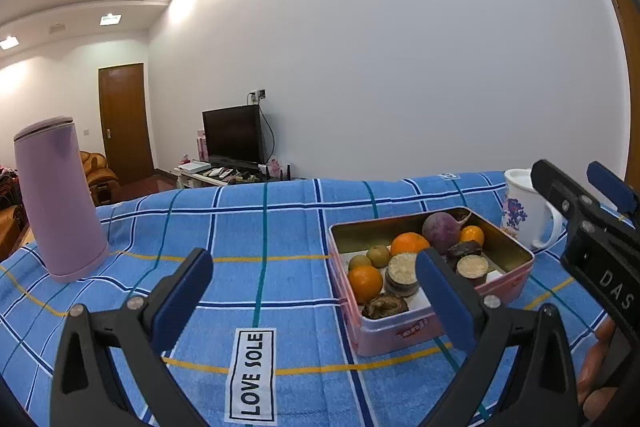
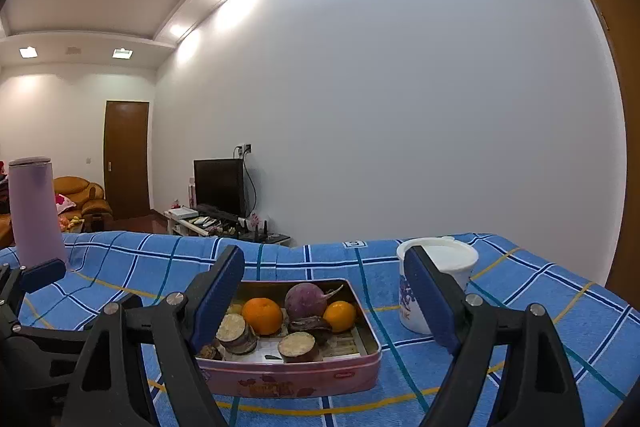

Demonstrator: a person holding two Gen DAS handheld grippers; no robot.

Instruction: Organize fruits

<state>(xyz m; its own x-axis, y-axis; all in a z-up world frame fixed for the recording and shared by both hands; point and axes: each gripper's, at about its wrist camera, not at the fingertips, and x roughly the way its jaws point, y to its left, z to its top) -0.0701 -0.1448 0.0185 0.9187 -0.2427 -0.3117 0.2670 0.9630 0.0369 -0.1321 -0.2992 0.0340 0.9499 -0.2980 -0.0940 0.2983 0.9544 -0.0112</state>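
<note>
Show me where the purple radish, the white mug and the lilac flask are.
Purple radish point(image 2: 306, 301): right wrist view, on its round body.
White mug point(image 2: 460, 259): right wrist view, on its lid's side.
Lilac flask point(image 1: 60, 203): left wrist view, on its mid-body.

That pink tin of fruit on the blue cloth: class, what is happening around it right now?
A person holds two grippers over a table with a blue checked cloth. The left gripper and right gripper both face the pink tin, jaws open and empty. The tin holds oranges, a purple radish and cut dark pieces. A white mug stands right of it, a lilac flask far left. Nothing is gripped yet.
</note>
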